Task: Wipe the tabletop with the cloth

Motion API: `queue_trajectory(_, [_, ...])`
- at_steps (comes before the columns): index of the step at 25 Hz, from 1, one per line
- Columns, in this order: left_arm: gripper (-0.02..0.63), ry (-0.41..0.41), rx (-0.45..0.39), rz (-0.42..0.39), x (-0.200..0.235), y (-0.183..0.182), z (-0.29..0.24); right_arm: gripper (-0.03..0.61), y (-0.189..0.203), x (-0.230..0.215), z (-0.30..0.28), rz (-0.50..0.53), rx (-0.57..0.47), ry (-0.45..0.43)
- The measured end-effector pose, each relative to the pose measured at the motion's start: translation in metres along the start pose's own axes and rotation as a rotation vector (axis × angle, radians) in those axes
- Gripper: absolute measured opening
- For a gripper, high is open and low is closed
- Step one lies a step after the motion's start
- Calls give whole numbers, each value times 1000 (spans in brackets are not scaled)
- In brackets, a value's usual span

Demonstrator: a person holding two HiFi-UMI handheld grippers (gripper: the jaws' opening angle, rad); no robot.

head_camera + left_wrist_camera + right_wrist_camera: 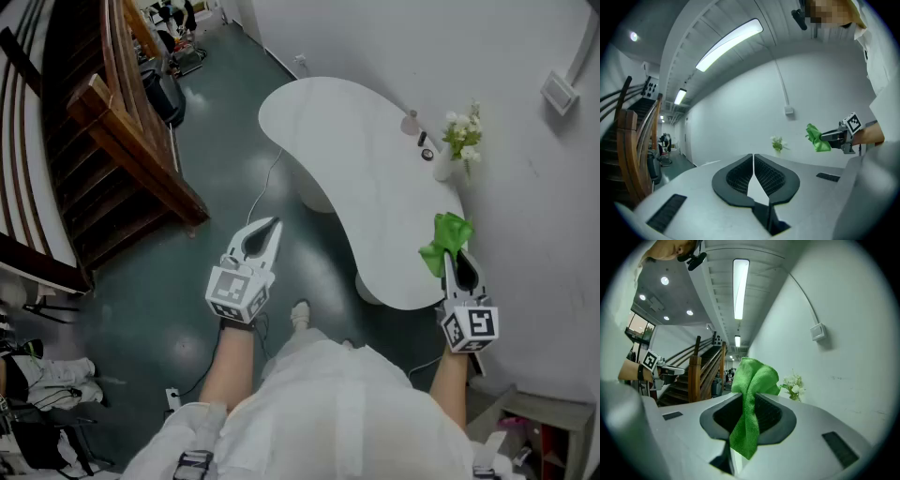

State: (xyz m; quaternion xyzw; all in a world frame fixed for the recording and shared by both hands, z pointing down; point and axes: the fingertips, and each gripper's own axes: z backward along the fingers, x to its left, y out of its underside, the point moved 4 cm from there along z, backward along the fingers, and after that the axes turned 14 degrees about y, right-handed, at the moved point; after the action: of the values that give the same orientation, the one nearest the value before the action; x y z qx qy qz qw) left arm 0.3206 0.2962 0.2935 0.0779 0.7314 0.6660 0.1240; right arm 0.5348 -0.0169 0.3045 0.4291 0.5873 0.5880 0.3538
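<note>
Cloth, seemingly soft and light, hangs clamped in your right gripper fingers over the table edge; grip mid-fold. Left gripper fingers together, empty.

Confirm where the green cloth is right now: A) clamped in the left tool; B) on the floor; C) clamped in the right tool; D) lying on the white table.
C: the right tool is shut on the green cloth; the left tool is shut and empty.

Green cloth bunched, above white tabletop edge
</note>
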Motion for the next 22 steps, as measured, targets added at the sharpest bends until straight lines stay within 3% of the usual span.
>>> queue_trajectory(16, [25,-1,11,-10,-7,-2,3,78,0,0,0,-31,-4,-26])
queue_trajectory(22, [25,-33,30,0,10,6,17,80,2,23,-18,-51,3,-59])
